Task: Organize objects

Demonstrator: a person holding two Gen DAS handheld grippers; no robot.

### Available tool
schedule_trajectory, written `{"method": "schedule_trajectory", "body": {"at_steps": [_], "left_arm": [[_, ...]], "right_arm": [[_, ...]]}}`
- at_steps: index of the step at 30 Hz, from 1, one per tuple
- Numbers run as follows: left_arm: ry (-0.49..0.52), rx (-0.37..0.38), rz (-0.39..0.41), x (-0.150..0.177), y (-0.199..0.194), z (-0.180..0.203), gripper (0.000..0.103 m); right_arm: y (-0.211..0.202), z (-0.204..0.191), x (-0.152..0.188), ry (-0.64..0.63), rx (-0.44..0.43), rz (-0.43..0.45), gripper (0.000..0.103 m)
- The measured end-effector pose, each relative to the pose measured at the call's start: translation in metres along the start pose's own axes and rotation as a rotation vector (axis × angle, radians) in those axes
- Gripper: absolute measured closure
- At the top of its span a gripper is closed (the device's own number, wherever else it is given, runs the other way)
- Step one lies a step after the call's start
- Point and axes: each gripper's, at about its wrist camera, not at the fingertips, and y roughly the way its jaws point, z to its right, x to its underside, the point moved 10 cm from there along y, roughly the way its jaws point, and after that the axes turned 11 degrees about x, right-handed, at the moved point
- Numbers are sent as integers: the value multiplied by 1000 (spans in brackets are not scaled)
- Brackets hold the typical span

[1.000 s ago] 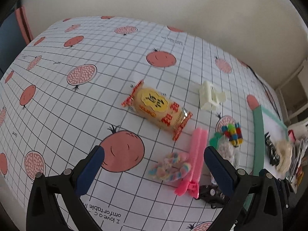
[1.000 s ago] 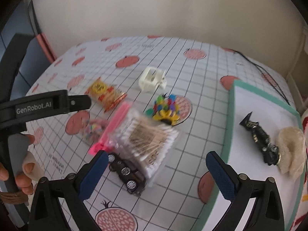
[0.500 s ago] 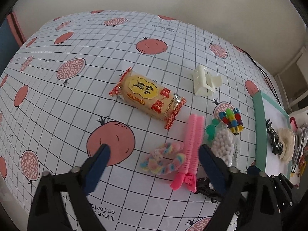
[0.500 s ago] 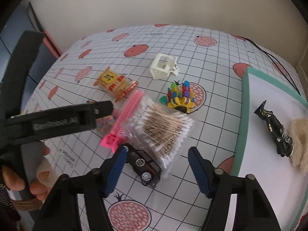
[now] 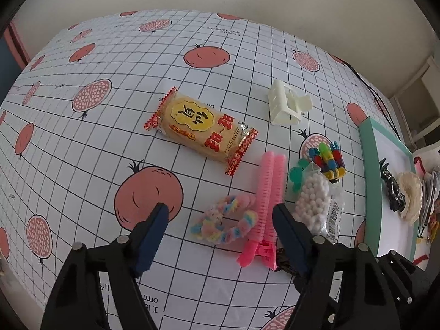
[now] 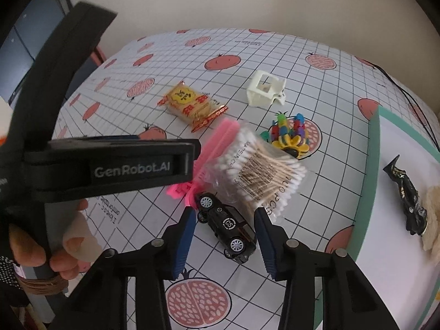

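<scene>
In the left wrist view my left gripper (image 5: 218, 216) hangs low over the tablecloth with its jaws closing. A pastel scrunchie (image 5: 222, 224) and a pink hair clip (image 5: 268, 203) lie between the fingers, and the pads touch neither. In the right wrist view my right gripper (image 6: 225, 214) straddles a black toy car (image 6: 229, 227). Its jaws are closing and the pads stand just off the car's sides. A bag of cotton swabs (image 6: 264, 167) leans over the car's far end. The left gripper's body (image 6: 110, 165) fills the left of that view, held by a hand (image 6: 68, 247).
A snack packet (image 5: 198, 126), a cream claw clip (image 5: 286, 107) and a bunch of small coloured clips (image 5: 327, 159) lie farther back. A teal-rimmed white tray (image 6: 371, 165) at the right holds a black clip (image 6: 407, 192) and a cream item. A cable runs along the far right.
Both grippers' jaws have narrowed, the right much more. The right gripper has come in close around the toy car. The left has drawn nearer to the scrunchie and pink clip.
</scene>
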Motion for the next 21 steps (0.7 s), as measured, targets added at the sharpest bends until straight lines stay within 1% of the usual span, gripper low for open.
{"method": "schedule_trajectory", "body": {"at_steps": [5,7,11,17,21], "left_arm": [[6,-10,-7,1,3,0,25],[11,-14,-14,2,5,-1,29],[20,-13,-16,2,6,2,30],[23,-15,-17,2,8,3,30],[17,-9,-20,2,9,2,30]], "right_arm": [[7,0,4,-3,9,-25,57],[9,0,5,-6,14,-32,60],[11,-1,5,-9,10,-37,60],[15,-4,8,-31,8,-55,63],[18,-7,10,-43,9,-68,63]]}}
